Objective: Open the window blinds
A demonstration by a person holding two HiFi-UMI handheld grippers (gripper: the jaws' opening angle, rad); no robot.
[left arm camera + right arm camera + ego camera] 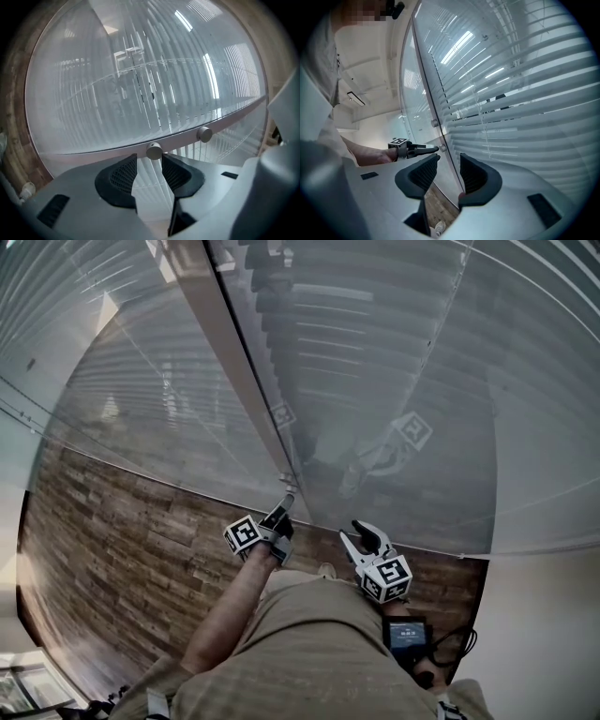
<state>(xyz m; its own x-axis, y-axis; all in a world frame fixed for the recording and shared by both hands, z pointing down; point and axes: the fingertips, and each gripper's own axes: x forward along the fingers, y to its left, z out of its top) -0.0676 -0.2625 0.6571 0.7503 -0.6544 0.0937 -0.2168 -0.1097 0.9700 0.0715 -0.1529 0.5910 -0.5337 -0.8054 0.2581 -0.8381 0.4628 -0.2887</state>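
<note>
Grey plastic jaws fill the bottom of both gripper views and hide whatever lies under them. The left gripper (149, 161) stands open with a round knob (154, 150) right at its tips; we cannot tell whether they touch. The right gripper (450, 161) gapes with nothing in it. Below us lies a wood floor (122, 549). Past the frame (244, 371), the blinds (525, 108) hang behind glass (141, 409), white slats with thin gaps.

Head view steeply down; gripper views facing blinds (375, 352)
</note>
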